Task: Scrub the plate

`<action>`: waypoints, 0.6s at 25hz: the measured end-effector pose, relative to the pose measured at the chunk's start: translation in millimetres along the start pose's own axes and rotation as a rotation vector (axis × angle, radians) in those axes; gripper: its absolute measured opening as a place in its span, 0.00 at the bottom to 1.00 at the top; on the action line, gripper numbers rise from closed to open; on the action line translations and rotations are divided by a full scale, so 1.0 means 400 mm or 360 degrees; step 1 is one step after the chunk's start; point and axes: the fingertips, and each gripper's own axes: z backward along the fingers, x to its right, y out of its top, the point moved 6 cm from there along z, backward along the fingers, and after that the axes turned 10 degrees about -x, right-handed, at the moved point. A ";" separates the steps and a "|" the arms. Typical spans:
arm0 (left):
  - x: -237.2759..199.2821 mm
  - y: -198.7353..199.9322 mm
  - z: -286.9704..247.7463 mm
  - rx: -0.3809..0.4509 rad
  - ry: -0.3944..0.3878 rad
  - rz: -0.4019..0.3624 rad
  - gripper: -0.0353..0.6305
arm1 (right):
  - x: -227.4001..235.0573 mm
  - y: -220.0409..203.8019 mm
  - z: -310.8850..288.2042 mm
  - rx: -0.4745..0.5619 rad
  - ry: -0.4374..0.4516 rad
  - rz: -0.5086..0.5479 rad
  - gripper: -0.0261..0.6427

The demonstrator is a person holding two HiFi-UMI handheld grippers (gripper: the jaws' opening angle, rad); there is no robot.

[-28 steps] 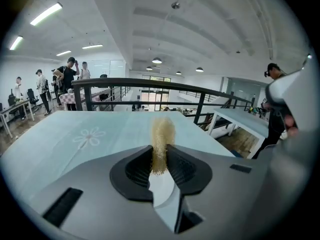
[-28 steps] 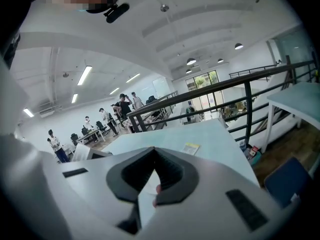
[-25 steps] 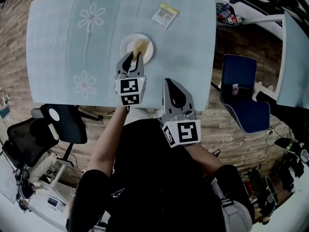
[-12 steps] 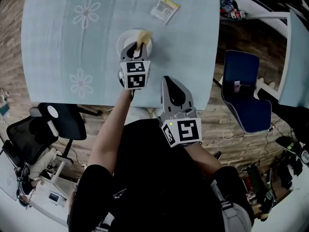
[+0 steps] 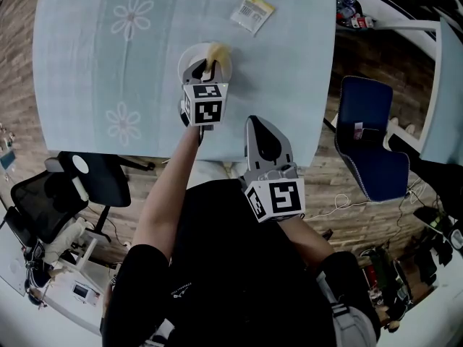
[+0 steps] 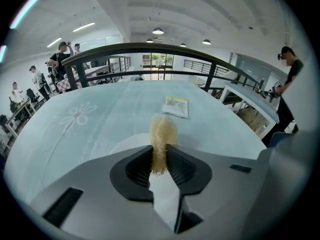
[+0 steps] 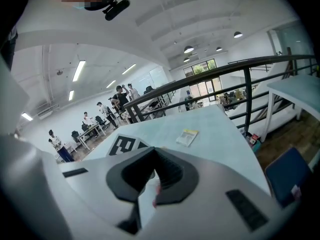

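1. The left gripper (image 5: pixel 205 67) (image 6: pixel 160 156) is clamped on a yellow sponge (image 5: pixel 215 53) (image 6: pixel 163 134), whose long axis points forward, away from the person.
2. The sponge is over the white plate's (image 5: pixel 189 55) (image 6: pixel 127 145) far rim, on the surface (image 5: pixel 87 63).
3. The right gripper (image 5: pixel 257 121) (image 7: pixel 154 176) is closed and empty.

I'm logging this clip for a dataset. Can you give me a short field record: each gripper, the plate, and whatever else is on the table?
left gripper: shut on sponge, over the plate
sponge: yellow, pinched between the fingers, its end sticking out past them
plate: white, on the table, partly under the left gripper
sponge-plate contact: cannot tell
right gripper: shut, empty, by the table's near edge
packet: flat on the table, beyond the plate, apart from it
table: pale blue cloth with flower pattern
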 end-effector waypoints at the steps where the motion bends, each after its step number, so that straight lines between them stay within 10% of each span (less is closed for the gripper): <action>1: -0.004 0.003 -0.002 -0.0007 0.0010 0.0006 0.17 | 0.001 -0.001 -0.001 -0.0003 -0.0001 -0.0001 0.05; 15: -0.057 0.002 -0.010 -0.0081 0.0106 0.0059 0.17 | -0.013 -0.017 -0.014 -0.0047 0.0021 0.0017 0.05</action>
